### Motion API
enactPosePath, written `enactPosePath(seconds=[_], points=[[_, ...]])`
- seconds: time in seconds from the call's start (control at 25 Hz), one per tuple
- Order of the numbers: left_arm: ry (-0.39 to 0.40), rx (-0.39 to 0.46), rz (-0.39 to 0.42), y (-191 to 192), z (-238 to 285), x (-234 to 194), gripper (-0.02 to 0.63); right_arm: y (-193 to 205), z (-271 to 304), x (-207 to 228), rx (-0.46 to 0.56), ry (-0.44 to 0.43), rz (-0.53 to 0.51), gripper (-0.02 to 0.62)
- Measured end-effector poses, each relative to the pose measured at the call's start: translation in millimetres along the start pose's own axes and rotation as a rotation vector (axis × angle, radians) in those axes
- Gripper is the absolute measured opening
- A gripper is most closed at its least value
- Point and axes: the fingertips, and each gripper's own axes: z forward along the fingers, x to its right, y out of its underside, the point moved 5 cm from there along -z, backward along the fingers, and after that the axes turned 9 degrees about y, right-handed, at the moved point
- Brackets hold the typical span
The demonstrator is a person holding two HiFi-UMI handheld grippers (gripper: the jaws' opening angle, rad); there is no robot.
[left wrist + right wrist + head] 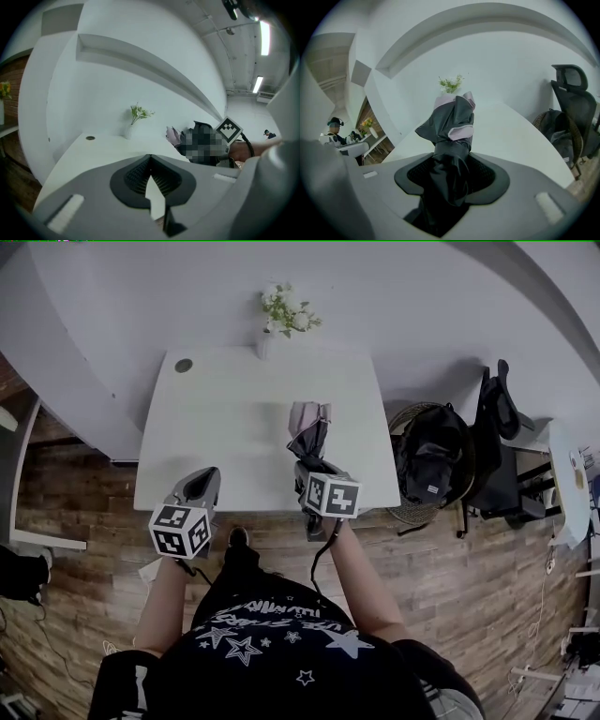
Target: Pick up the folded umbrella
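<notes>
Over the table [225, 427] — my right gripper [309, 470] clamps the umbrella [309, 427], long axis straight out along the jaws; left gripper [199, 486] closed, empty.

This is looking like an office or studio: a white rectangular desk [234, 427] with a round grey cable port [183, 365] is standing against a curved white wall [394, 296], and a black high-backed swivel chair [497, 418] is sitting to its right beside a black backpack [431, 456] in a round wicker basket [405, 512] (a small white vase of pale flowers [281, 315] is dressing the desk's far edge). Brown wood-plank flooring [450, 587] is running underneath, and long fluorescent strip lights [265, 37] are glowing overhead.
</notes>
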Motion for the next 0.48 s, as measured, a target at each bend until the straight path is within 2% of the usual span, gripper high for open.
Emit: enactPosePath(seconds=[0.48], points=[[-0.027, 0.014, -0.012, 25, -35, 37, 0.000, 37, -41, 7, -0.003, -0.029, -0.029, 0.232]])
